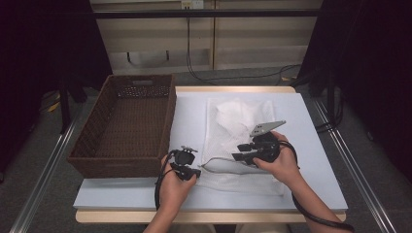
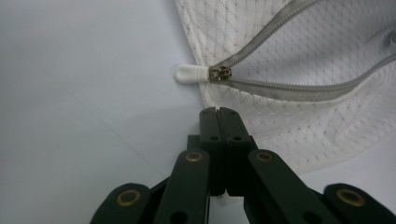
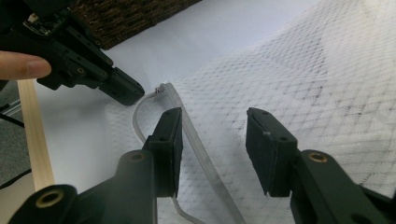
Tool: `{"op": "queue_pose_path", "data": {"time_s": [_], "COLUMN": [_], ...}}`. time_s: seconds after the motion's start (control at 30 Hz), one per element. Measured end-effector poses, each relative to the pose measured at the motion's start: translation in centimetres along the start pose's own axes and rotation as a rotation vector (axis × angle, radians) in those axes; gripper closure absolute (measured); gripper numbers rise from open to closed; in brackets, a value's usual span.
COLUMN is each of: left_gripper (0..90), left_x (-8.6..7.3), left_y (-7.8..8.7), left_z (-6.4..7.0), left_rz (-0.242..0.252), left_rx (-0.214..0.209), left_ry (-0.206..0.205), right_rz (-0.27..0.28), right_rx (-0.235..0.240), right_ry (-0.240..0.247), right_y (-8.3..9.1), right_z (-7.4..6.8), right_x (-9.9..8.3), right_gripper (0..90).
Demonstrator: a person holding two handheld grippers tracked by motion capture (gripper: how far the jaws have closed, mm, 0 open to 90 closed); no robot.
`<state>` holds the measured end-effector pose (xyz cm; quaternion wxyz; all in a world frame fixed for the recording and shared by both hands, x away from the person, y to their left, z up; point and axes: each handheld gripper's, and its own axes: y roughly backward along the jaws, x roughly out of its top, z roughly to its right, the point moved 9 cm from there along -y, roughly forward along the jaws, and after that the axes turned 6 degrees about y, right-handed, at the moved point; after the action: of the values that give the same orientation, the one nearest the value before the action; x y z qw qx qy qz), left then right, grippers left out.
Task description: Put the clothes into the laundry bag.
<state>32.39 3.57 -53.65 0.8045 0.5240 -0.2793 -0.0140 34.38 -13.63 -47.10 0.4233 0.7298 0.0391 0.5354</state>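
i see the white mesh laundry bag (image 1: 240, 141) at table centre, zipper (image 2: 280, 84) partly open; my left gripper (image 2: 218, 112), pressed together, pinches its corner at 7 o'clock, my right gripper (image 3: 215, 140) spread above it.

One white mesh laundry bag (image 1: 238, 141) lies on one worktop (image 1: 311, 160), with one grey zipper (image 2: 280, 84) and one white zipper pull (image 2: 190, 73). One brown wicker basket (image 1: 126, 126) stands beside it. Two grippers: left gripper (image 1: 194, 171), right gripper (image 1: 240, 151).
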Motion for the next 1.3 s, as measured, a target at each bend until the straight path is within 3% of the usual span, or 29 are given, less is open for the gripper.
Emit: {"op": "queue_pose_path", "data": {"time_s": [0.13, 0.2, 0.3, 0.53, 0.6, 0.87, 1.0, 1.07, 1.13, 1.3], "left_gripper": [86.5, 73.5, 67.9, 58.3, 55.5, 62.2, 63.1, 70.2, 66.9, 67.7], "left_x": [0.1, 0.7, 1.9, 3.3, 3.3, 3.2, 3.2, 3.3, 3.5, 3.9], "left_y": [0.5, 0.8, 1.2, -0.5, -1.0, -1.2, -1.0, -0.6, -0.2, 0.4], "left_z": [-0.1, -0.5, -0.7, -1.1, -1.2, -1.2, -0.9, -0.8, -0.7, 0.4], "left_rz": [0.005, 0.04, 0.09, 0.087, 0.078, 0.056, 0.043, 0.038, 0.048, 0.05], "left_rx": [0.002, 0.032, 0.022, 0.029, 0.009, 0.04, 0.027, 0.012, 0.008, -0.054], "left_ry": [0.017, 0.016, 0.061, 0.085, 0.101, 0.068, 0.074, 0.084, 0.08, 0.085], "right_rz": [-0.003, -0.004, -0.005, 0.0, 0.003, 0.006, 0.011, 0.012, 0.007, 0.01], "right_rx": [0.0, -0.008, -0.007, -0.005, -0.004, -0.01, -0.013, -0.01, -0.012, -0.01], "right_ry": [-0.002, -0.004, -0.006, -0.006, -0.009, -0.011, -0.009, -0.012, -0.012, -0.01], "right_y": [-0.1, -0.1, 0.0, 0.1, 0.2, 0.4, 0.5, 0.5, 0.4, 0.5], "right_z": [0.1, 0.2, 0.3, 0.4, 0.4, 0.5, 0.5, 0.5, 0.6, 0.5], "right_x": [-0.1, -0.2, -0.2, -0.2, -0.2, -0.2, 0.0, -0.1, -0.2, 0.0], "right_gripper": [56.7, 56.6, 56.5, 56.5, 56.5, 56.7, 56.7, 56.7, 56.7, 56.7]}}
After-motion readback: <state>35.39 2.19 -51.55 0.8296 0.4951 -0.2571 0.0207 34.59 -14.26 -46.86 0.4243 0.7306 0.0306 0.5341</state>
